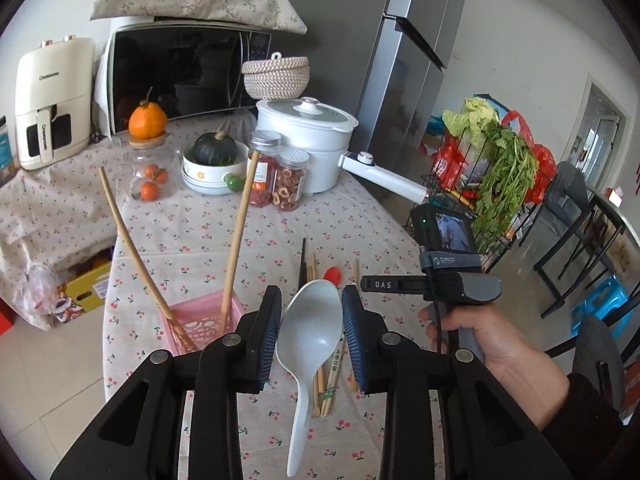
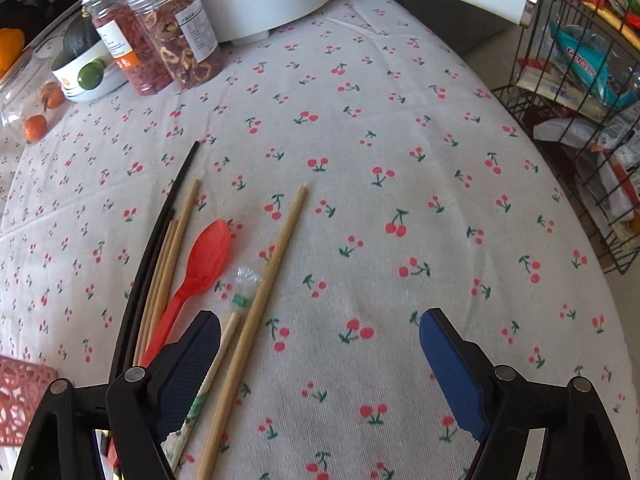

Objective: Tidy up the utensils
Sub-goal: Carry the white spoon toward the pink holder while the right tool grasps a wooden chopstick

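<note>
Currently a pale grey spoon (image 1: 310, 344) is being carried, pinched by the left gripper (image 1: 310, 334), beside the pink basket (image 1: 200, 326), while the right gripper (image 2: 320, 364), jaws spread and empty, is being positioned over the chopsticks (image 2: 256, 308) on the table (image 2: 360, 140), probably calling for closure.

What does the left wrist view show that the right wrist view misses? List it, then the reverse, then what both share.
Only the left wrist view: the left gripper clamped on the white spoon, the microwave and two sticks standing in the pink basket. Only the right wrist view: the open right gripper above the cloth, and the full length of the red spoon. Both: the chopsticks, jars and white pot.
</note>
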